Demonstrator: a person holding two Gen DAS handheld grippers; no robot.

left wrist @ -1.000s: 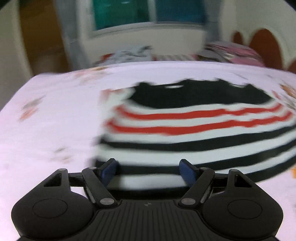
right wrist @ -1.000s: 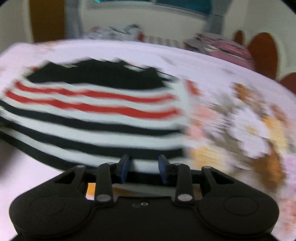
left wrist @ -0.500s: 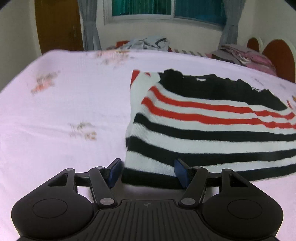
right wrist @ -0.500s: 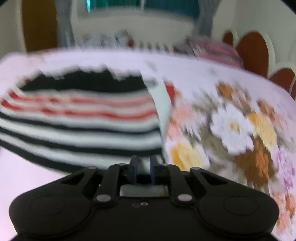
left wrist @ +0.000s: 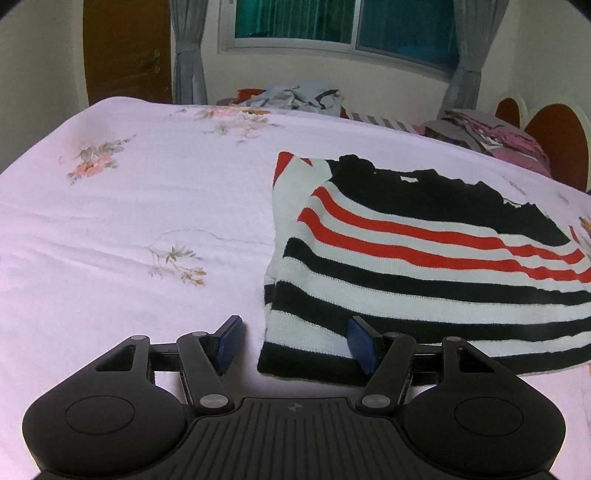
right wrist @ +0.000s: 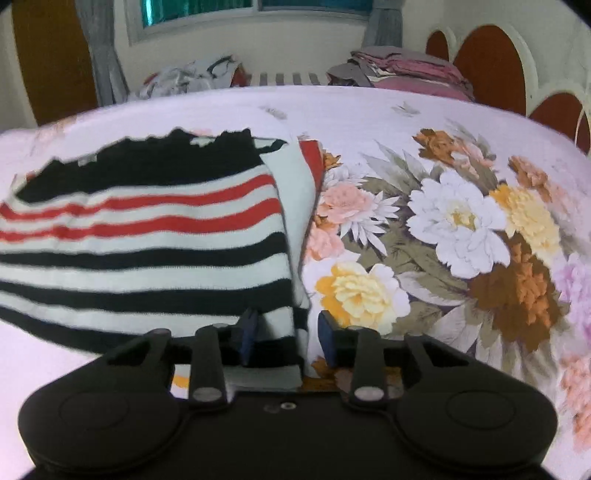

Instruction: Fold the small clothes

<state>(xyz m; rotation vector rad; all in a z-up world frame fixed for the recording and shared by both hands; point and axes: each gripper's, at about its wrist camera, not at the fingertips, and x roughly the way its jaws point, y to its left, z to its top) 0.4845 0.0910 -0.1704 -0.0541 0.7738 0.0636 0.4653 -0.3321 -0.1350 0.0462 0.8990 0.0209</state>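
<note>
Left wrist view: the left hand-held gripper [left wrist: 295,341] hangs low over a bed covered by a pale pink sheet with printed flower sprays [left wrist: 129,229]. On that sheet lies a knitted sweater in black, white and red stripes [left wrist: 424,258], folded in at the sides and lying flat, its black top part toward the far side of the bed. The near left corner of the sweater's hem sits between the two blue pads; the right-hand pad [left wrist: 364,345] is at the hem, while the left-hand pad stands clear of the cloth over bare sheet, so the jaws are about half open and grip nothing (they have just been narrowing, with that corner inside the gap).

In the right wrist view the right hand-held gripper [right wrist: 286,338] is at the sweater's [right wrist: 147,240] near right corner. Its jaws stand apart with the striped corner between them; the left pad is at the fabric, the right pad is beside the folded edge and seems clear of it. They have just been parting slightly. Right of the sweater the sheet carries a big print of white, yellow, peach and brown blooms [right wrist: 461,236].

Past the bed's far edge lie a heap of pale clothes [left wrist: 299,98] and a stack of folded pink and grey garments [right wrist: 402,68], beneath a window with grey curtains [left wrist: 332,26].
</note>
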